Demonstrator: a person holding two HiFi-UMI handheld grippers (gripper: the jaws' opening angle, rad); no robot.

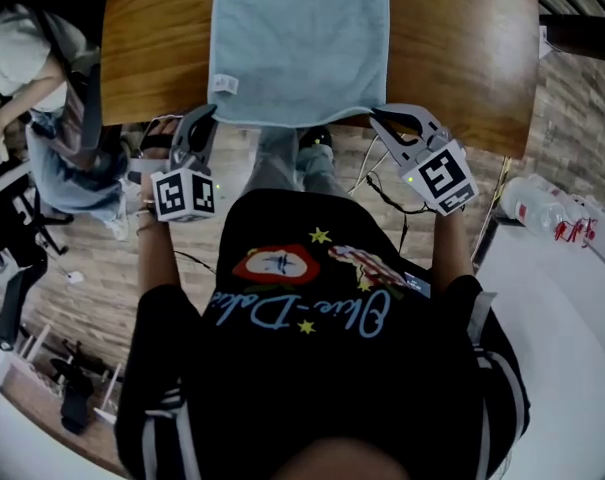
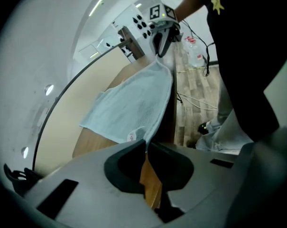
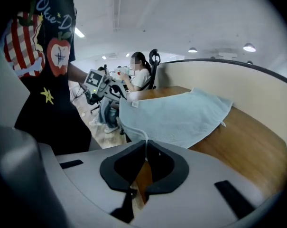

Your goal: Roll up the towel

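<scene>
A pale blue terry towel (image 1: pixel 300 43), rectangular with a soft, nubbly pile, lies spread flat on the glossy brown wood-grain worktop (image 1: pixel 462 48), its near hem at the worktop's front edge. A small white label (image 1: pixel 224 85) sits at its near left corner. The left gripper (image 2: pixel 146 144) has its dark, curved fingers (image 2: pixel 122 165) clenched on that near left corner, a thin fold of cloth pinched between the tips. The right gripper (image 3: pixel 145 144) is likewise clamped on the near right corner, the stitched hem running straight into its closed tips. Each gripper carries a white cube with black square markers. Below lies a plank-patterned floor (image 1: pixel 102 258).
</scene>
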